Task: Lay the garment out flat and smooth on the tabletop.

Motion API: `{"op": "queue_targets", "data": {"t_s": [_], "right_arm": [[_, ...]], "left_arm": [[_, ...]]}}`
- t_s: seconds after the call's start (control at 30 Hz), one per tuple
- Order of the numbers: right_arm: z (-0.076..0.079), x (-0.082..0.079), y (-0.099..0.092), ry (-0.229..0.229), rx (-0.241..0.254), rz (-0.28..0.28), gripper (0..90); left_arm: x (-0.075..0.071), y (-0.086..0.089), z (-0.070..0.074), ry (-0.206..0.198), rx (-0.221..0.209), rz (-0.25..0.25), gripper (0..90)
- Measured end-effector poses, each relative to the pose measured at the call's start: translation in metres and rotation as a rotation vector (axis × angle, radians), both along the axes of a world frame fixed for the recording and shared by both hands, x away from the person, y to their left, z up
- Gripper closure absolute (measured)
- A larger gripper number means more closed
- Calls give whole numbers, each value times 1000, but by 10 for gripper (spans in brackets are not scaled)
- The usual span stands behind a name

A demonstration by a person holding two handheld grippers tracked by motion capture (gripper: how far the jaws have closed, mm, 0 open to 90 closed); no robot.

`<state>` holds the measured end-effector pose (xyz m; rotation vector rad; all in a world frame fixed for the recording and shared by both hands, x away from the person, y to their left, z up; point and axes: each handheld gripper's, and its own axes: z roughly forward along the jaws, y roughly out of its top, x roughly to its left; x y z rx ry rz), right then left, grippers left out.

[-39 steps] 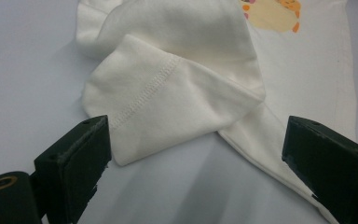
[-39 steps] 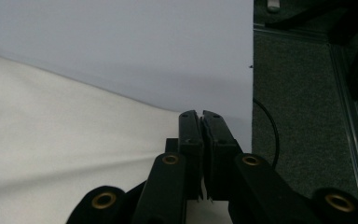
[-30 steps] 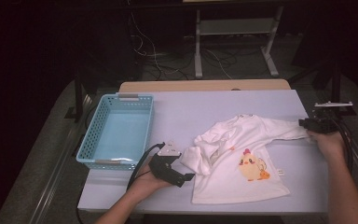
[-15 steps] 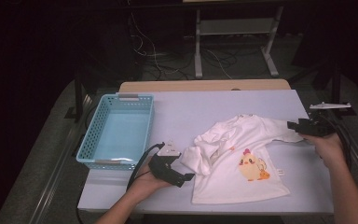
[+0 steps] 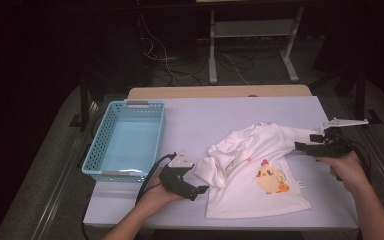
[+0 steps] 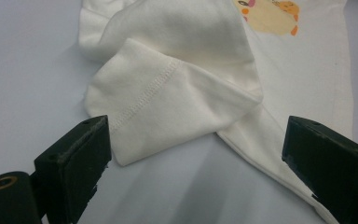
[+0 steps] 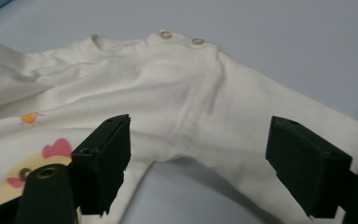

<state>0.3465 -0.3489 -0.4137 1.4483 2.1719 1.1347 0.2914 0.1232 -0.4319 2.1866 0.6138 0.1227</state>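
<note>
Your right gripper (image 5: 300, 146) has let go of the shirt's sleeve (image 5: 300, 134); its jaws have just been opening and now stand wide above it. You've drawn that hand in from the table's (image 5: 230, 112) right edge, toward the shirt (image 5: 260, 175).

Light: I see a dim room, only the pale table (image 5: 240, 117) lit.
Behind: a metal stand (image 5: 252, 45), loose cables (image 5: 162, 50) on the floor.
</note>
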Motion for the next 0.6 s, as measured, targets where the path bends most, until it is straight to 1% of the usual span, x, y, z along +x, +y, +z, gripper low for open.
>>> {"op": "queue_targets", "data": {"t_s": [0.1,0.2,0.27,0.33,0.47,0.6], "right_arm": [[0,-7,5,1,24,28,186],[0,-15,12,-11,2,53,148],[0,-19,15,-8,6,71,140],[0,-25,19,-16,1,87,132],[-4,-36,28,-19,-13,110,80],[-7,-46,35,-36,-20,137,50]], "left_arm": [[0,0,0,0,-3,3,77],[0,0,0,0,-1,3,77],[0,0,0,1,0,3,77],[0,0,0,0,1,1,77],[-1,0,0,-1,1,2,77],[-1,0,0,1,1,6,77]]}}
